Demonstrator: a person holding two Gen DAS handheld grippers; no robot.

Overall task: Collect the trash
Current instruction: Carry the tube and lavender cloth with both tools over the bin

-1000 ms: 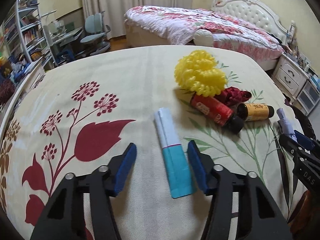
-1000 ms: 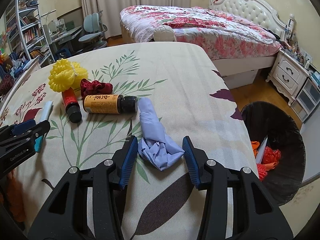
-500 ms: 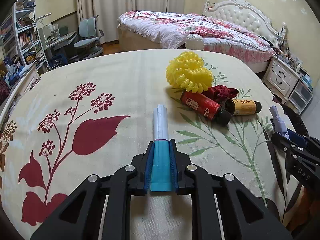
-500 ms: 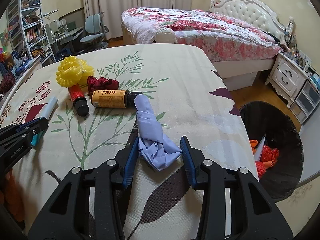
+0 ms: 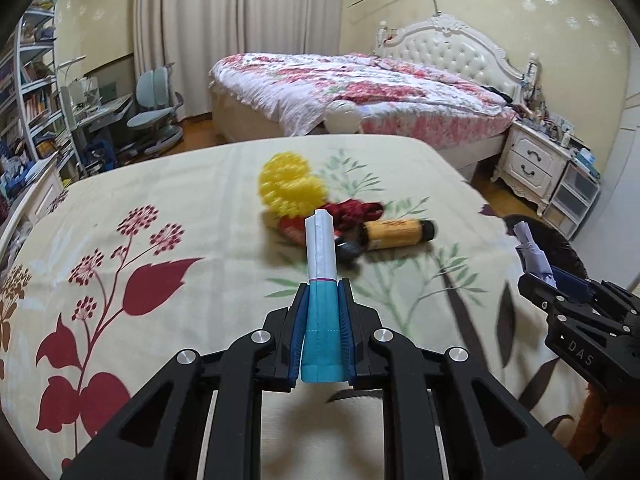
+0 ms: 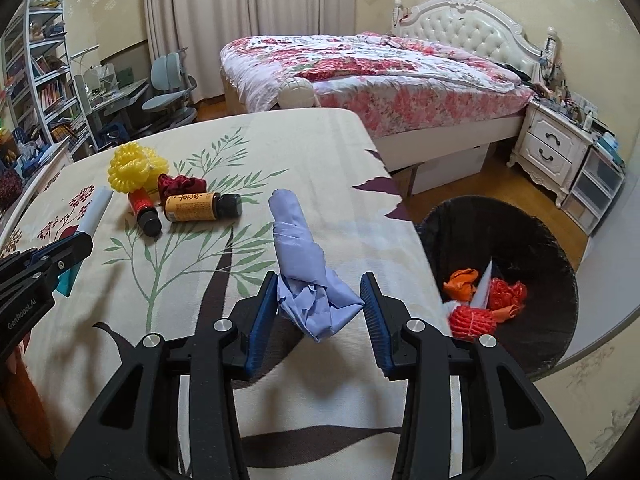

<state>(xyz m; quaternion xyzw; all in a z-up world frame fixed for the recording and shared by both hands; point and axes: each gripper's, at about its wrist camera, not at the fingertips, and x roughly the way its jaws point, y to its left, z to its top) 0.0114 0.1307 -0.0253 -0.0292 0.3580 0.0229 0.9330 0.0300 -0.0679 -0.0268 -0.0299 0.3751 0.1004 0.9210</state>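
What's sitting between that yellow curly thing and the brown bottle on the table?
In the right wrist view, a dark red scrunchie lies between the yellow curly thing and the brown bottle, beside a red bottle.

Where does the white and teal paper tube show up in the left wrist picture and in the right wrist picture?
Left wrist: the white and teal paper tube stands bottom centre, clamped in the left gripper.
Right wrist: the tube is at the far left edge, its white end poking out past the left gripper.
Shared landmark: the amber bottle lying on the tablecloth.
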